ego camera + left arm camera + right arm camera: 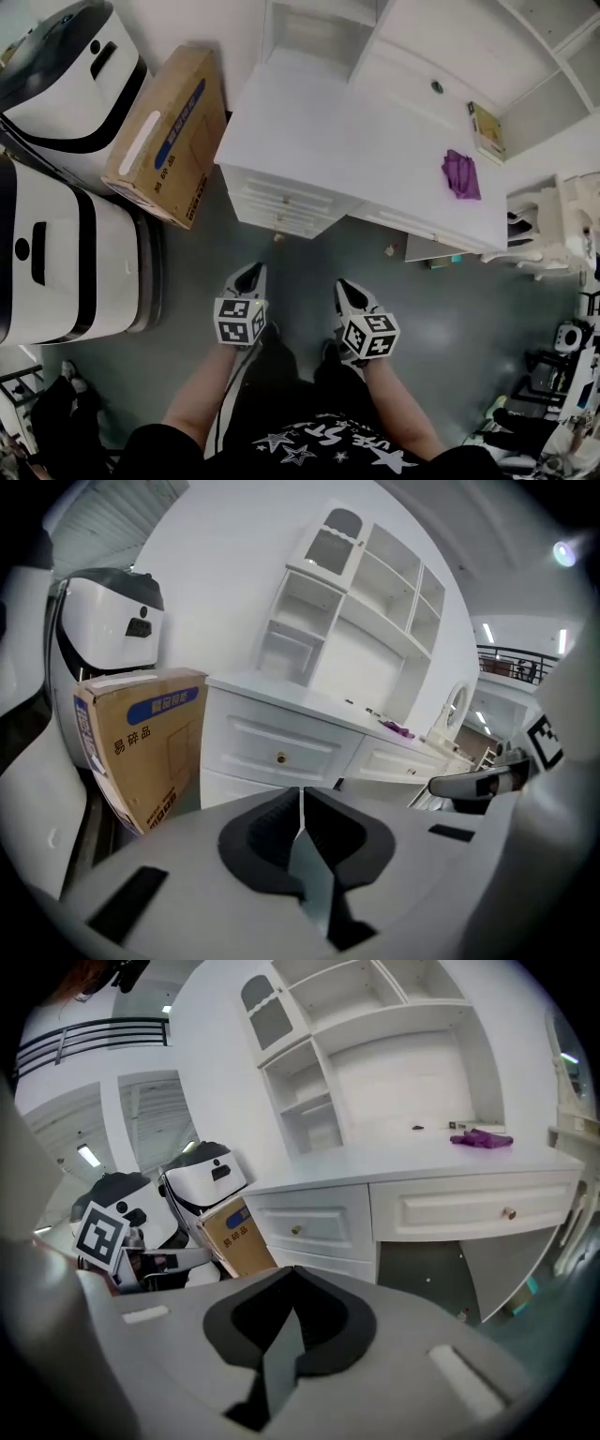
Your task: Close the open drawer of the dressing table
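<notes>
The white dressing table stands ahead of me, its knobbed drawers facing my grippers. From here, no drawer front clearly stands out from the others. My left gripper is held in the air over the grey floor, well short of the table, and its jaws meet with nothing between them. Beside it, my right gripper hangs at the same distance, jaws together and empty.
A cardboard box leans against the table's left side, next to two large white machines. A purple cloth and a small book lie on the tabletop. White furniture stands at the right.
</notes>
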Motion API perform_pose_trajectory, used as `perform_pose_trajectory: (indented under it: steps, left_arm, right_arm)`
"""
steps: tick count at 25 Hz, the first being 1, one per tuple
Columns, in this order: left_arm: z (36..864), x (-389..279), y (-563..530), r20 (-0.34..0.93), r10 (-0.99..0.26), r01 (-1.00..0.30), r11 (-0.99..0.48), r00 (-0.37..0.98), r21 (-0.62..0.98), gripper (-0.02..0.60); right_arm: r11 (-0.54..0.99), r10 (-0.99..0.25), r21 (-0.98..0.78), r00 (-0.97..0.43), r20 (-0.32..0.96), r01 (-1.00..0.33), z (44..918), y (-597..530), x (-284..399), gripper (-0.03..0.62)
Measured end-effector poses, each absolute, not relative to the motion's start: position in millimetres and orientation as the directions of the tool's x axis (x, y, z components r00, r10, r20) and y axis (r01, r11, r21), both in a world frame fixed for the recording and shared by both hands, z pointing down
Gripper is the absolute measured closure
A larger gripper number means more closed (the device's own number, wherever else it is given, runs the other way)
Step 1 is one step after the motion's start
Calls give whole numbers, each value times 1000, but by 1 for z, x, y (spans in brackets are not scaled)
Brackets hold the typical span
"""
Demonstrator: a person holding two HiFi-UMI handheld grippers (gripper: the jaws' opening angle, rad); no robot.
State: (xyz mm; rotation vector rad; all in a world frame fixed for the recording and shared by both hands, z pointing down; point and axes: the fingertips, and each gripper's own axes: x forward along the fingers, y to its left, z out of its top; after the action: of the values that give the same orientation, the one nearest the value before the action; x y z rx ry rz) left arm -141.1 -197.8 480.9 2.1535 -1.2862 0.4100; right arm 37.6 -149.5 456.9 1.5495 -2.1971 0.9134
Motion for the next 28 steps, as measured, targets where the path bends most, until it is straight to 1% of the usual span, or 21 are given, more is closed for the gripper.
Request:
perform_pose_trajectory:
  steps: [5, 8, 10, 13, 23, 28]
  left_arm:
    - [448, -139, -165, 527, -724, -893, -321, 446, 316, 569]
    - [424, -127, -144, 503, -760, -910, -313, 413, 274, 572]
    - [409, -114, -130, 486, -783, -921, -311, 389, 236, 572]
    - [392, -90, -104, 462, -814, -936, -289, 352, 203, 572]
    - [349, -18, -18, 356, -901, -963, -192, 250, 190, 572]
    - [343, 20, 30, 334, -920, -975, -161, 205, 156, 572]
  right_arm:
    - [225, -762, -357, -392, 515, -906, 433, -150, 52, 592]
    - [271, -781, -351, -418, 465, -896, 410, -147, 66, 592]
    - [313, -782, -347, -448, 433, -884, 396, -138, 77, 592]
    - [338, -785, -375, -478, 393, -863, 382, -115, 103, 592]
    - [457, -762, -397, -581, 286, -796, 355, -46, 173, 592]
    - [505, -731, -414, -630, 261, -758, 351, 2, 206, 592]
